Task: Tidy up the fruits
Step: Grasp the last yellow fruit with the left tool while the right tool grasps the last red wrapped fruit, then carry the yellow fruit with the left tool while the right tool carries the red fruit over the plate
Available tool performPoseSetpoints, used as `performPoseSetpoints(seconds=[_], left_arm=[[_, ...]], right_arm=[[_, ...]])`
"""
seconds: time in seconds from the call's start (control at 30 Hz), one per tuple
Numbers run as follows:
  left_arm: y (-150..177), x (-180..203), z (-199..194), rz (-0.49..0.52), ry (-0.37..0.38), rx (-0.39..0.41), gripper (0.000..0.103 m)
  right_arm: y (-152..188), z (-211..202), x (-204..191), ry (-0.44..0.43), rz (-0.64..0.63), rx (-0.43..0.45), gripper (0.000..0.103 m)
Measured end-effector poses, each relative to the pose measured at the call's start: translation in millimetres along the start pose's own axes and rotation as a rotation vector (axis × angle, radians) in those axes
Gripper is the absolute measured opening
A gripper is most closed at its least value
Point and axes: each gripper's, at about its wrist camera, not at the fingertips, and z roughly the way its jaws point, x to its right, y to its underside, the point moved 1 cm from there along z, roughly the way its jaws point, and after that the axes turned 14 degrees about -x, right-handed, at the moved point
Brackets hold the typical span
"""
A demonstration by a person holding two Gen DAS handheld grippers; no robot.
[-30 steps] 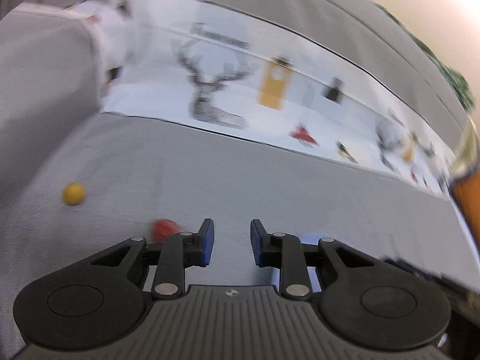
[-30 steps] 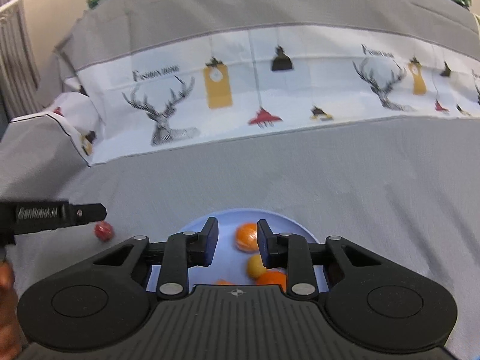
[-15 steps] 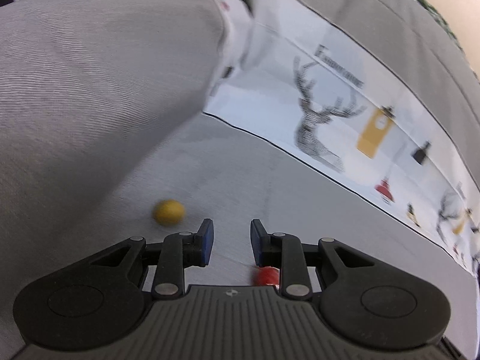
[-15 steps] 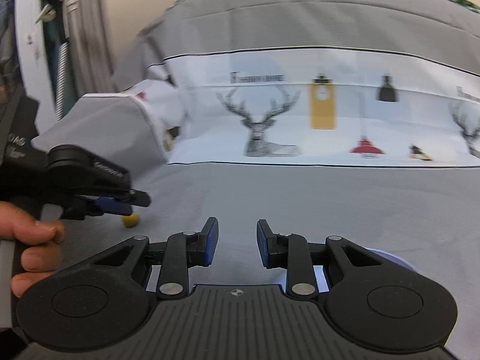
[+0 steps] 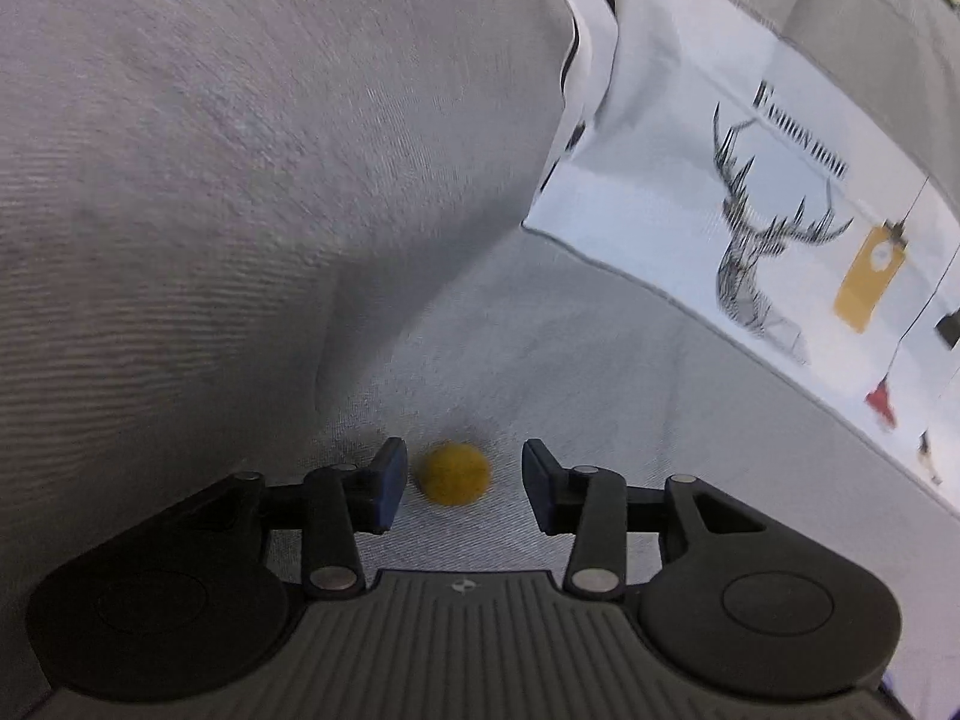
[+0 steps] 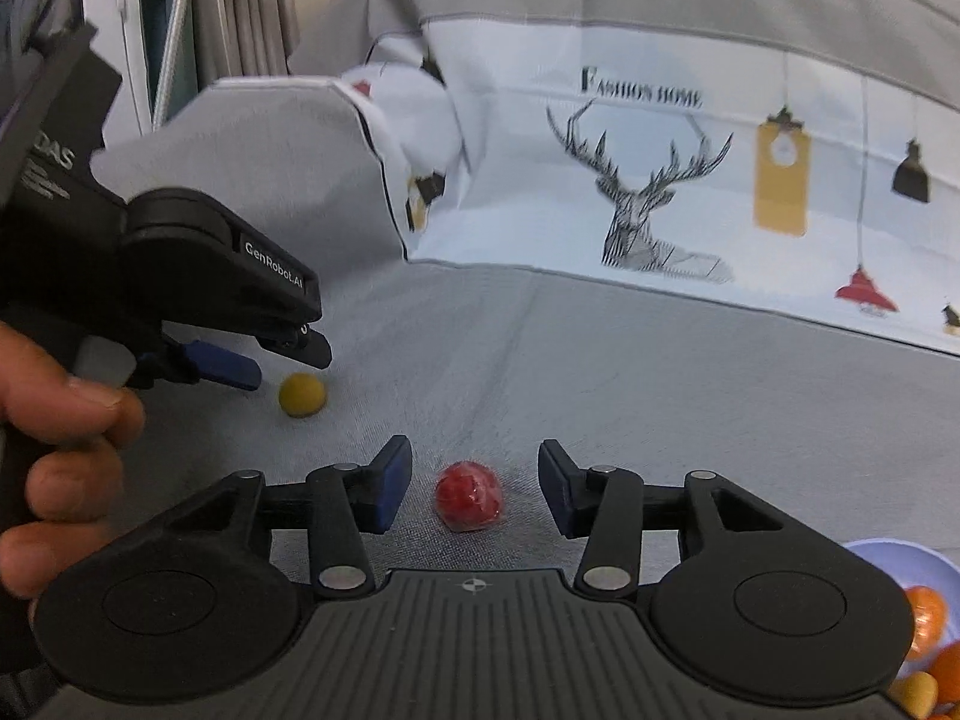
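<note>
Grey bedding (image 5: 600, 360) now fills both views. I've swung off the bowl (image 6: 888, 558): my left gripper (image 5: 459, 474) brackets the yellow fruit (image 5: 453, 473), my right gripper (image 6: 474, 489) the red fruit (image 6: 469, 495), jaws opening, touching neither. Both pickups look ready.

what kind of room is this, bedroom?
Probably a bedroom or living room at home: the fruit lies on soft grey bedding or a sofa cover, backed by a white deer-print fabric band, with grey curtains behind.

Small yellow fruit (image 5: 454, 473), red fruit (image 6: 469, 495)
</note>
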Motion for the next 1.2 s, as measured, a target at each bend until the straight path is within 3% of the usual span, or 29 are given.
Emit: performPoseSetpoints(seconds=[0.17, 0.23, 0.3, 0.47, 0.67, 0.87, 1.07, 1.2], left_arm=[[0.2, 3.6, 11.6, 0.041, -0.038, -0.022, 0.047], [1.7, 6.5, 16.4, 0.064, -0.043, -0.045, 0.043], [3.9, 9.9, 17.3, 0.091, -0.067, -0.042, 0.031], [11.3, 17.4, 6.8, 0.142, -0.062, -0.010, 0.031], [30.2, 28.1, -16.0, 0.186, -0.009, 0.009, 0.031], [60.7, 48.3, -49.0, 0.274, 0.061, 0.051, 0.031], [115.0, 73.5, -99.6, 0.382, 0.222, 0.125, 0.031], [160.6, 92.3, -116.3, 0.500, 0.280, 0.118, 0.031]], right_arm=[[0.7, 24.5, 2.8, 0.013, -0.016, -0.057, 0.049], [3.3, 29.9, 1.5, 0.016, -0.033, -0.074, 0.046], [6.1, 30.5, 0.4, 0.021, -0.051, -0.078, 0.031], [4.7, 14.8, 0.3, 0.036, -0.056, -0.052, 0.030], [4.2, -35.8, 11.4, 0.058, -0.044, -0.003, 0.030], [15.0, -110.0, 43.0, 0.079, 0.069, 0.044, 0.030], [52.6, -182.8, 66.6, 0.134, 0.125, 0.109, 0.030], [100.2, -209.7, 81.4, 0.161, 0.225, 0.145, 0.030]])
